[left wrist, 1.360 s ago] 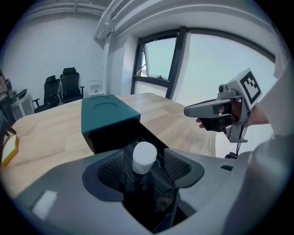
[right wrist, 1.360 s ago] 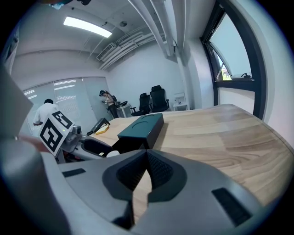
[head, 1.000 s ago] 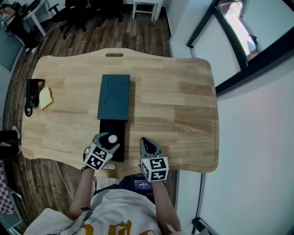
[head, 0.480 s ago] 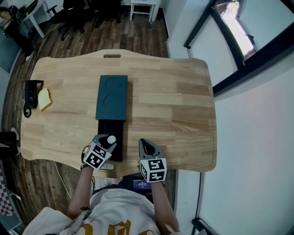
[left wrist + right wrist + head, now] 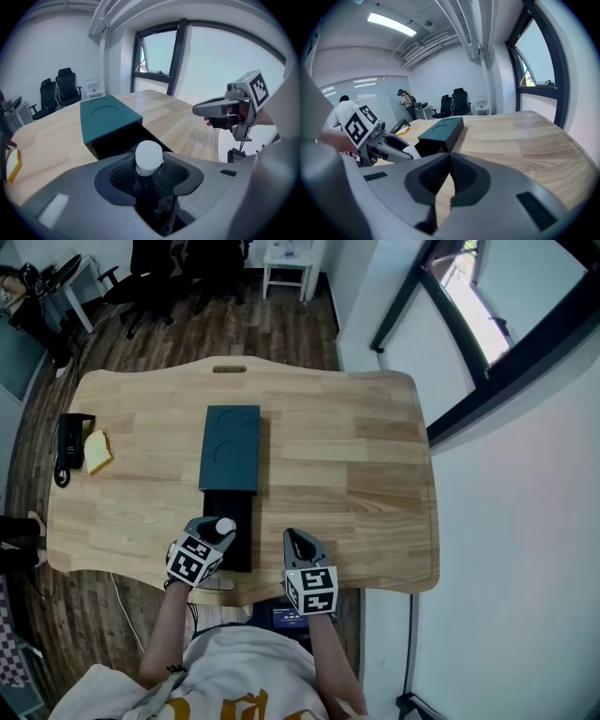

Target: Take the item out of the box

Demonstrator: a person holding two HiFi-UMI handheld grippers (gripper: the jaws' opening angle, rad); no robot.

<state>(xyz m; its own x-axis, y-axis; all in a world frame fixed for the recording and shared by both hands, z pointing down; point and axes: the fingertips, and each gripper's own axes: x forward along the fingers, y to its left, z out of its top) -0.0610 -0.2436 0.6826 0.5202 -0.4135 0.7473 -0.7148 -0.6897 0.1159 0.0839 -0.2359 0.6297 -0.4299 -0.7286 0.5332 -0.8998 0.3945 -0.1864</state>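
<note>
The dark teal cardboard box point(image 5: 231, 448) lies left of centre on the pale wooden table point(image 5: 356, 474), its black tray point(image 5: 228, 510) slid out toward the near edge. At far left, a yellow block point(image 5: 97, 452) sits just beside a black device point(image 5: 67, 440).

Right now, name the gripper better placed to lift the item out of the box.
Left. The left gripper clamps the white-capped item over the open black tray of the box; the right gripper is shut and empty beside it.
</note>
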